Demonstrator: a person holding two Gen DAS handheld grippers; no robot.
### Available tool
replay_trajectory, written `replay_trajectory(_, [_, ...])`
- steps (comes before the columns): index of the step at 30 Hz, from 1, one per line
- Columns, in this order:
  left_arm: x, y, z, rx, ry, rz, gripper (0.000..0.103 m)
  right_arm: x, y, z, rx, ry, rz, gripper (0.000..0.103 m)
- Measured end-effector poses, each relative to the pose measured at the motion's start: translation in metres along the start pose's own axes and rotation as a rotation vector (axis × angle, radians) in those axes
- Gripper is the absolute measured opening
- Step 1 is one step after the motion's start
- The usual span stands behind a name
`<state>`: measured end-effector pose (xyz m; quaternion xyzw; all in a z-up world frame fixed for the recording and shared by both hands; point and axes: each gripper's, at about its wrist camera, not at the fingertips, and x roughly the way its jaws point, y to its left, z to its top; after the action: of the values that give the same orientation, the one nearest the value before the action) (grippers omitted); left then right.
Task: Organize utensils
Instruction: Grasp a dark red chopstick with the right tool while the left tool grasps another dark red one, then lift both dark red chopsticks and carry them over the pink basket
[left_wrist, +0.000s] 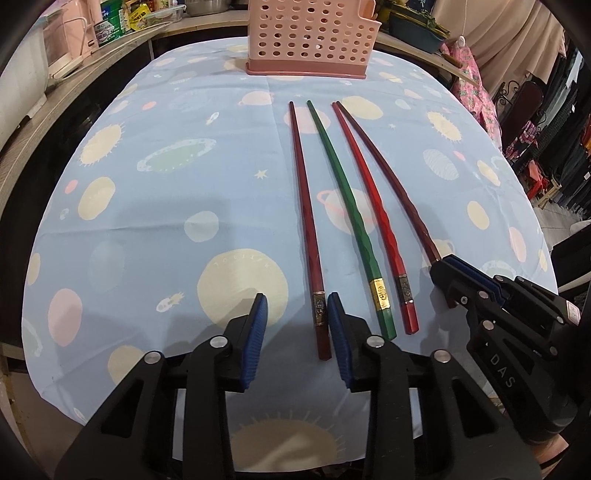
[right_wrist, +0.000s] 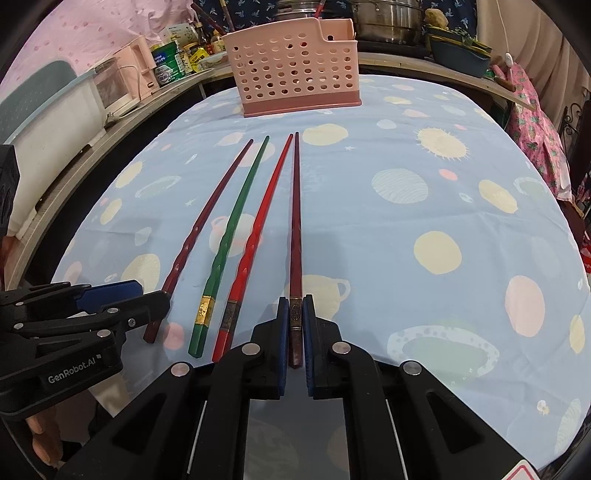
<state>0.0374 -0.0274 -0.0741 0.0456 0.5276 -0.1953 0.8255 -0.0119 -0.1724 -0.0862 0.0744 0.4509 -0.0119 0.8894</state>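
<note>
Four chopsticks lie side by side on the blue planet-print tablecloth (left_wrist: 147, 221), thin tips toward a pink perforated utensil basket (left_wrist: 306, 37) (right_wrist: 295, 66) at the far edge. The leftmost dark red chopstick (left_wrist: 304, 206) (right_wrist: 210, 210) has its thick end between the fingers of my left gripper (left_wrist: 297, 298) (right_wrist: 153, 291), close to the right pad; the jaws stand apart and do not squeeze it. Green (left_wrist: 347, 206) and bright red (left_wrist: 373, 218) chopsticks lie free. My right gripper (right_wrist: 295, 300) (left_wrist: 441, 267) is shut on the thick end of the maroon chopstick (right_wrist: 296, 221) (left_wrist: 391, 188).
A wooden counter (right_wrist: 74, 147) curves along the left with a white appliance (right_wrist: 48, 122), cans and bottles. Steel pots (right_wrist: 388, 18) and a green basin (right_wrist: 458, 51) stand behind the basket. Hanging clothes (left_wrist: 554, 129) fill the right beyond the table's edge.
</note>
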Motion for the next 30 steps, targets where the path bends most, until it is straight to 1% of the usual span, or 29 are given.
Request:
replay_trajectory(1, [0.000,0.000,0.000,0.002,0.001,0.000,0.027,0.000,0.000,0.000,0.000,0.000,0.000,0.007])
replay_trajectory(6, [0.000,0.000,0.000,0.007,0.008,-0.004,0.010,-0.001,-0.003,0.000,0.006,-0.001,-0.001,0.007])
replay_trajectory(8, [0.000,0.000,0.000,0.004,0.011,-0.010,0.007,-0.001,-0.004,0.000,0.009,0.000,-0.001,0.007])
replay_trajectory(14, [0.000,0.001,0.001,0.000,0.015,-0.014,0.007,-0.006,-0.006,0.002,0.015,-0.010,-0.002,0.007])
replay_trajectory(17, [-0.005,0.002,0.002,-0.008,0.005,-0.011,0.007,-0.011,-0.008,0.004,0.023,-0.023,0.000,0.007])
replay_trajectory(23, [-0.022,0.006,0.014,-0.021,-0.040,-0.014,0.007,-0.033,-0.013,0.019,0.045,-0.085,0.008,0.007])
replay_trajectory(30, [-0.051,0.012,0.036,-0.037,-0.118,-0.020,0.007,-0.063,-0.026,0.051,0.088,-0.171,0.021,0.007])
